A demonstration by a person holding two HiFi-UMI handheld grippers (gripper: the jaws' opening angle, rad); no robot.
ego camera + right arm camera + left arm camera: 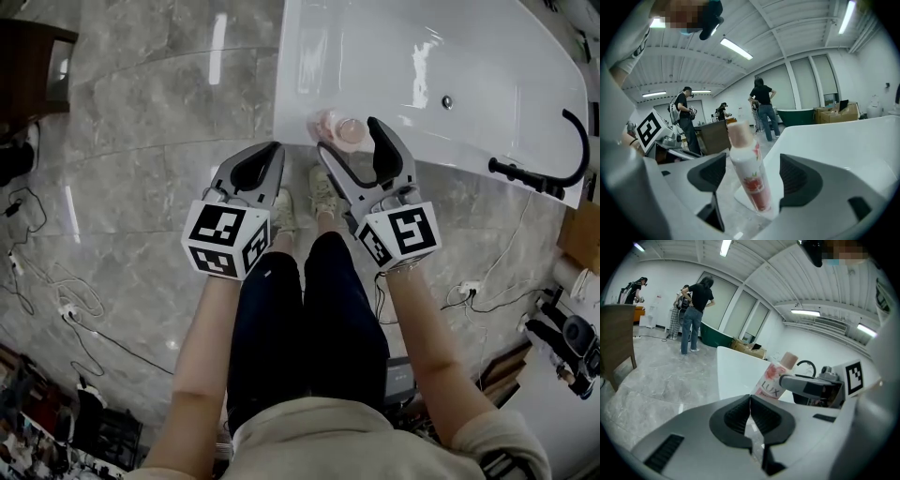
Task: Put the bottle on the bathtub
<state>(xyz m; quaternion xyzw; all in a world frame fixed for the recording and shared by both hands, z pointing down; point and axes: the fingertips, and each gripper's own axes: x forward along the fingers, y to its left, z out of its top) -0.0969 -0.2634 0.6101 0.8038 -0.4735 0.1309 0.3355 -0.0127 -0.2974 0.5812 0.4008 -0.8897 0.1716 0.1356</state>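
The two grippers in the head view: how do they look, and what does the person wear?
Both the left gripper and right gripper are grey with black pads, each carrying a white cube of black square markers. The person wears a beige top, dark trousers and light shoes.

The bottle [772, 379] has the word "LUX" on its side. No other words can be read.

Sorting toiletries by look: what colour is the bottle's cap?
Pale pink. The cap on the bottle shows best in the right gripper view.
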